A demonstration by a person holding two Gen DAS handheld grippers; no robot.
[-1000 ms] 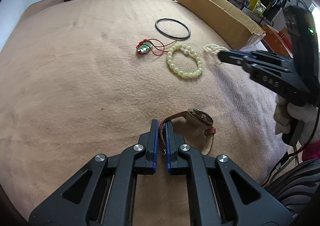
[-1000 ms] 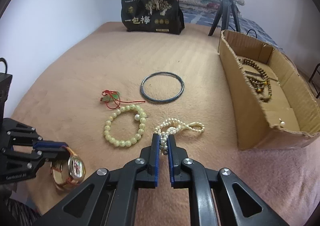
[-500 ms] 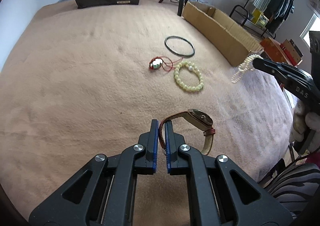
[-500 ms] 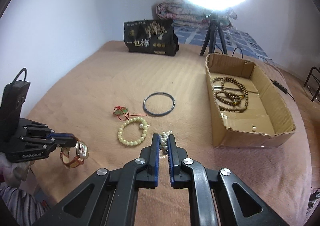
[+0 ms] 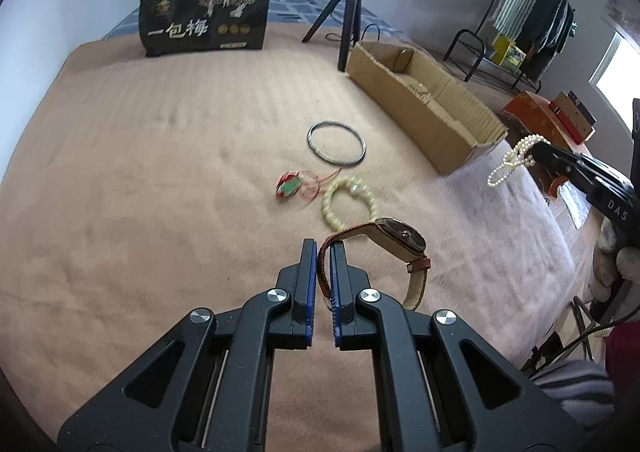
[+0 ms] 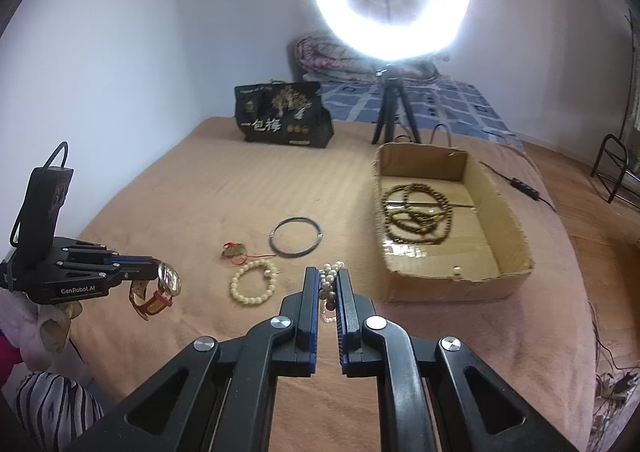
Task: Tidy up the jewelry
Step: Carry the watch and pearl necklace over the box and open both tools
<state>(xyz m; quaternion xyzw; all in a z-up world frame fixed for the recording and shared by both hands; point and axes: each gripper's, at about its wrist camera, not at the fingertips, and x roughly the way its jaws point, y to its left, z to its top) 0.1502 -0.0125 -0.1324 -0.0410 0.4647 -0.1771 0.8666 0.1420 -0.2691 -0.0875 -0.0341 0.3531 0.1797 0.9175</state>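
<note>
My left gripper is shut on the brown strap of a wristwatch and holds it above the tan blanket; it also shows in the right wrist view with the watch. My right gripper is shut on a white pearl necklace, lifted off the bed; the left wrist view shows the pearls dangling from it. On the blanket lie a pale green bead bracelet, a dark bangle and a red-corded green pendant.
An open cardboard box at the right holds a brown bead necklace. A black printed bag and a ring light on a tripod stand at the back. The bed's edge runs near me.
Both grippers have risen away from the blanket, each with its piece. The pearl necklace left the bed and now hangs in the air near the box's near end.
</note>
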